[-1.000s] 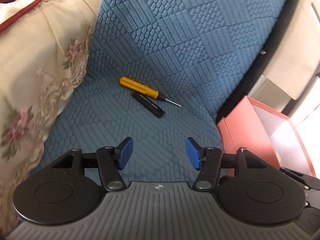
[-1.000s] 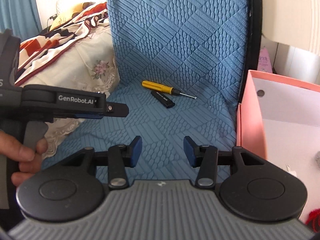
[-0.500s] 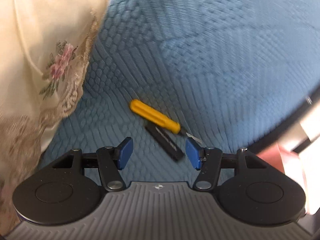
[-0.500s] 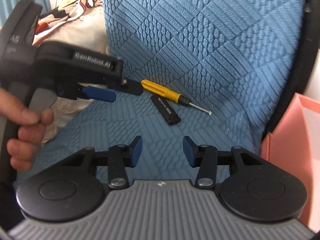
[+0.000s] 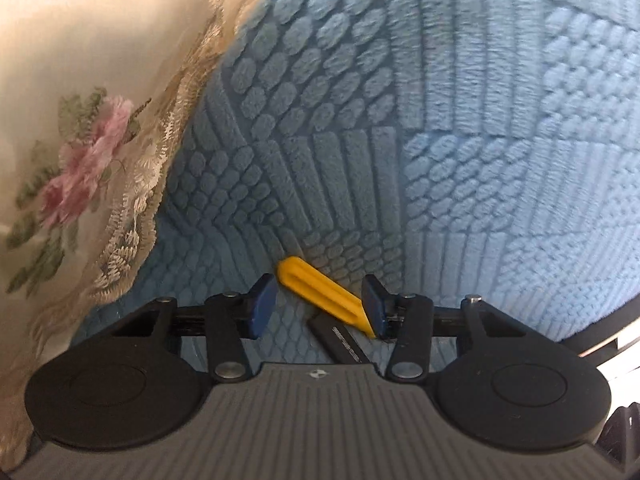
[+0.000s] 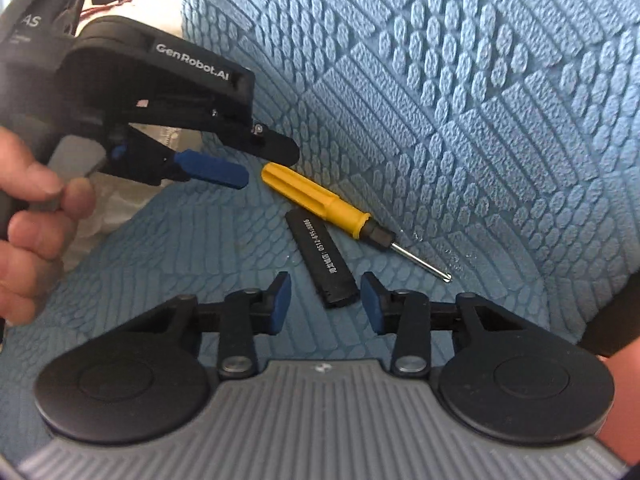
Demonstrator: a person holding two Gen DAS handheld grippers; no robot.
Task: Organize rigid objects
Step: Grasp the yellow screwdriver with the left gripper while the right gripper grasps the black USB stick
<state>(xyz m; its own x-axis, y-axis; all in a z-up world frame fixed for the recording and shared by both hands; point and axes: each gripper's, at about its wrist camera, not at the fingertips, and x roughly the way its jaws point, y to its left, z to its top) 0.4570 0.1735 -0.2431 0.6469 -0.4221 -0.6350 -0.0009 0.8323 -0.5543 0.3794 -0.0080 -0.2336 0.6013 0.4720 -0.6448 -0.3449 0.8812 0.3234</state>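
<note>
A yellow-handled screwdriver and a flat black bar with white print lie side by side on the blue quilted seat. My left gripper hangs low over the yellow handle. Its jaws are closing with the handle between them, and the left pad stands clear of it. My right gripper straddles the near end of the black bar. Its jaws are also closing, and neither pad touches the bar. In the right wrist view the left gripper, held by a hand, reaches in from the left.
The blue backrest rises just behind the tools. A cream cloth with embroidered flowers drapes along the seat's left side. A strip of the pink box and the dark chair frame show at the right.
Both grippers have come forward and down onto the two tools, which now sit between the fingers. The jaws of both have narrowed. The pink box has nearly left both views.
</note>
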